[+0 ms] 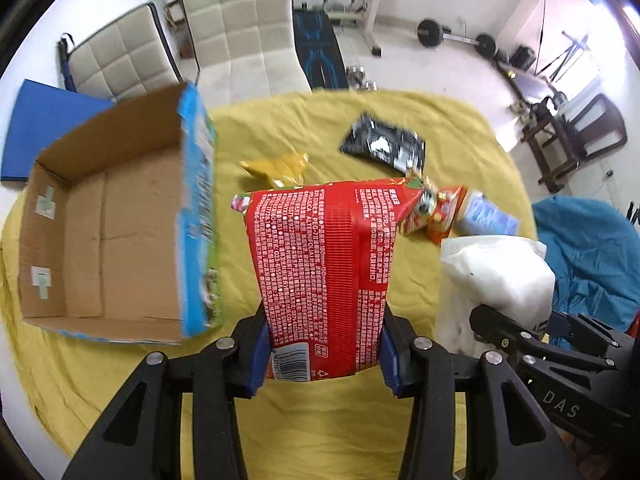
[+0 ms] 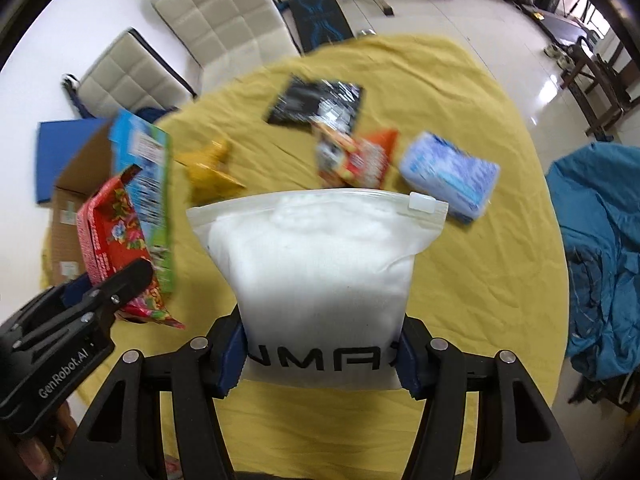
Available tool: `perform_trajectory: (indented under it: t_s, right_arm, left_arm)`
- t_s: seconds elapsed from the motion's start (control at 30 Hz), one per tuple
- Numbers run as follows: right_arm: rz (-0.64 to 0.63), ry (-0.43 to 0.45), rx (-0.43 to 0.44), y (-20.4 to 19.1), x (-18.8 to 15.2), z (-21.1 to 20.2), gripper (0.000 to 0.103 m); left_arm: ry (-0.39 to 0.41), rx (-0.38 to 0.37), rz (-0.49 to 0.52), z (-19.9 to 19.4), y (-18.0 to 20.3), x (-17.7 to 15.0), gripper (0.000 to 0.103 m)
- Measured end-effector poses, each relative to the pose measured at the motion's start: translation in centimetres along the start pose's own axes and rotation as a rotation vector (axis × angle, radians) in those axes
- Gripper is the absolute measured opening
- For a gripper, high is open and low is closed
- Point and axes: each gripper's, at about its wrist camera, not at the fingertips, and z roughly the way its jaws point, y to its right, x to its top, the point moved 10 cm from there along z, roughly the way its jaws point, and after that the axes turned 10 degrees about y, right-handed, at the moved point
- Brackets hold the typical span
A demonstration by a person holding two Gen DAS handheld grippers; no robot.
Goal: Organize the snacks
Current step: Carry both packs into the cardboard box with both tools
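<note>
My left gripper (image 1: pixel 323 354) is shut on a red snack packet (image 1: pixel 320 268), held above the yellow-covered table (image 1: pixel 460 128). To its left stands an open cardboard box (image 1: pixel 104 240) with blue printed sides. My right gripper (image 2: pixel 322 356) is shut on a white zip bag (image 2: pixel 320 264), which appears in the left wrist view as the white zip bag (image 1: pixel 496 280) at the right. On the cloth lie a yellow packet (image 1: pixel 280 168), a black packet (image 1: pixel 384 144), an orange-red packet (image 1: pixel 436 212) and a pale blue pack (image 1: pixel 488 216).
Two cream padded chairs (image 1: pixel 240 36) stand behind the table, and a blue mat (image 1: pixel 44 120) lies beyond the box. Weights and a bench (image 1: pixel 320 48) sit on the floor farther back. A blue cloth (image 2: pixel 600 256) is heaped at the right.
</note>
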Motion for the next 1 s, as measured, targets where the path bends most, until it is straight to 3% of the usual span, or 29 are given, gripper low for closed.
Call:
perform_trajectory:
  t_s: [0.23,0.47,0.73,1.0]
  right_arm:
    - [-0.038,0.090,0.078,-7.5,3.4,-3.9,0.063]
    - [-0.083,0.106,0.141,-16.9,5.3,-4.7,0.063]
    - [-0.140,0.034,0.161,-27.1,6.7,0.9,0.063]
    - [-0.175,-0.054,0.125,-33.0,8.6,9.9,0.063]
  left_arm:
    - [0.084,-0.044,-0.051,-4.0,-4.4,2.9,0.042]
    - [0.112,-0.070,-0.134,-5.6,-12.2,6.0,0.042]
    - [0.046,-0.021,-0.203,-2.1,-22.3,7.9,0.042]
    - [-0.090,-0.059,-0.272,4.2,-28.6,8.0,0.042]
